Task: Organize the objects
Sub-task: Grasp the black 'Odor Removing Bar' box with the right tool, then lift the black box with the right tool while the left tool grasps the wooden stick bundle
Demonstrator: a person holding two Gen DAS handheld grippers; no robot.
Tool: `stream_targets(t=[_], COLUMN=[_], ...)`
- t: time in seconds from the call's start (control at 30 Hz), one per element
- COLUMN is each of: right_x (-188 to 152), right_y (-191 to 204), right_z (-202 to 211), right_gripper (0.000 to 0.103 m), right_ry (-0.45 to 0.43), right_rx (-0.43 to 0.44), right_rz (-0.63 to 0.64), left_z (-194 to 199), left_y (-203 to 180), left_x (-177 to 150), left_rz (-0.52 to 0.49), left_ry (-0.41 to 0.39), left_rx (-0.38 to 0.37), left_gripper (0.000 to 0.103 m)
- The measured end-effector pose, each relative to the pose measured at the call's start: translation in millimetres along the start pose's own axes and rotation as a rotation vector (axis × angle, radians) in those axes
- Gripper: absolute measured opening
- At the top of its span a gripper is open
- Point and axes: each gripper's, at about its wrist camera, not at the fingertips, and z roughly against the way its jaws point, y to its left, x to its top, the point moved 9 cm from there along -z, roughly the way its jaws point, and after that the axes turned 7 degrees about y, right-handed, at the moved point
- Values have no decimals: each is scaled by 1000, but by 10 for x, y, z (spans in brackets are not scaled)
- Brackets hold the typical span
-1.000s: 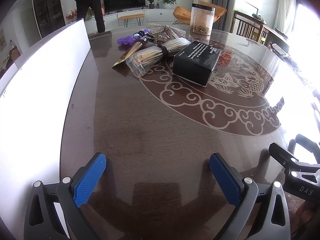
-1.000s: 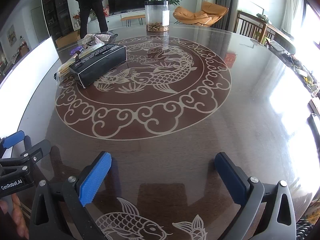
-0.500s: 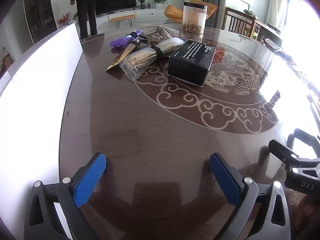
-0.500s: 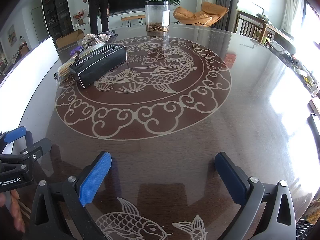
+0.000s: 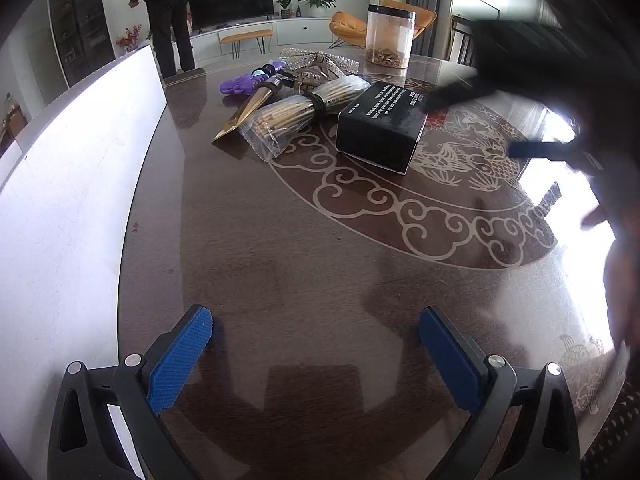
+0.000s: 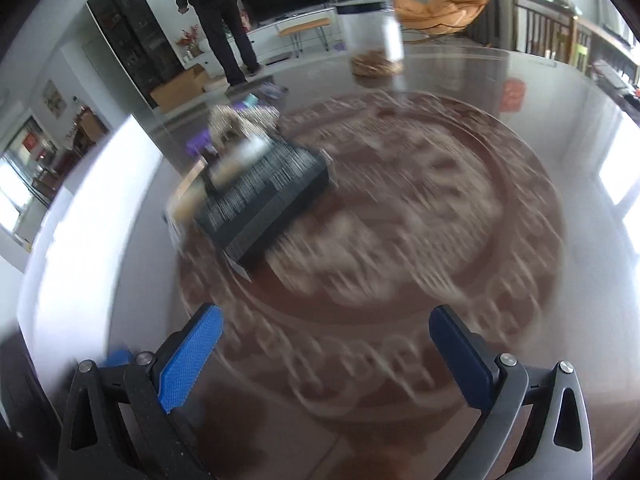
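A black box [image 5: 380,128] with white print lies on the round dark table [image 5: 304,264]. Left of it lie a clear bag of sticks [image 5: 296,114], a gold cone [image 5: 250,110], a purple toy [image 5: 244,84] and a glittery cloth [image 5: 316,63]. My left gripper [image 5: 316,356] hovers open over bare tabletop, well short of the pile. My right gripper [image 6: 326,356] is open and raised above the table, with the black box [image 6: 268,196] ahead and to the left, blurred by motion. In the left wrist view it shows as a dark blur at the upper right.
A clear jar [image 5: 390,36] with brown contents stands at the table's far side. A white board [image 5: 68,184] runs along the table's left edge. A person [image 5: 166,16] stands by the TV in the background. An orange chair [image 6: 440,4] sits beyond the table.
My right gripper has lifted and swung forward and left toward the black box, blurring its view. The left gripper has edged slightly closer to the pile. Both stay open.
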Motion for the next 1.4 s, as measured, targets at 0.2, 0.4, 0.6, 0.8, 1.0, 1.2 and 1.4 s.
stream_targets(t=[0.2, 0.4, 0.6, 0.8, 1.0, 1.2, 1.4], right_x=[440, 384, -11, -706, -775, -819, -846], right_y=[262, 157, -476, -1123, -1274, -1341, -1366], right_z=[-568, -532, -110, 360, 519, 497, 498], right_gripper=[103, 67, 60, 59, 87, 95, 101], right_ry=[128, 91, 15, -78, -137, -137, -139], right_rx=[-16, -81, -143, -250, -215, -220, -216], right_rz=[-121, -25, 50, 86, 6, -22, -32], left_z=[1, 3, 3, -6, -9, -7, 39], left_y=[1, -13, -18, -3, -4, -3, -14], left_x=[-2, 1, 3, 5, 18, 22, 144], left_rz=[0, 1, 2, 3, 4, 4, 22], left_ry=[0, -1, -1, -2, -2, -2, -4], left_rx=[0, 0, 0, 4, 5, 5, 24], left_gripper=[103, 103, 103, 103, 103, 103, 103])
